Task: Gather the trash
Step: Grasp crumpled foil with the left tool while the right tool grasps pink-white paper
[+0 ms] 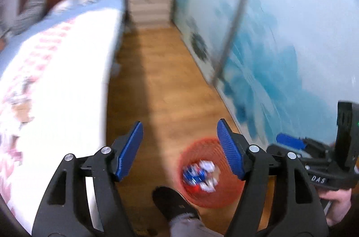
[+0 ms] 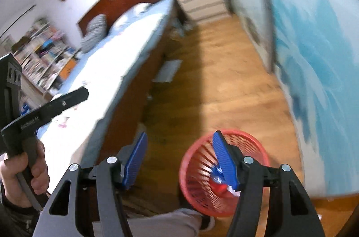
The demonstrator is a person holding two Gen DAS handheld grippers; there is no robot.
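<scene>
Grippers both spread wide, nothing between the blue ribbed pads: left gripper (image 1: pixel 179 149), right gripper (image 2: pixel 179 160). Directly below them, a round red plastic slatted basket (image 1: pixel 226 196) stands on the wooden plank floor (image 1: pixel 166 80), beside a dark shoe (image 1: pixel 170 201). Crumpled blue, white and red trash (image 1: pixel 199 176) lies inside the basket (frames blurred). Farther: white-covered bed (image 1: pixel 56 84) left, blue-painted wall (image 1: pixel 280 35) right, white drawer chest (image 1: pixel 149 6) at the far end.

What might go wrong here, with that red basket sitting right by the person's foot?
The red basket of wrappers stands on the wooden floor right beside the person's shoe, so a step might tip it. Both views are motion-blurred, and the left tongs and right tongs hang open and empty between the bed and the blue wall.
</scene>
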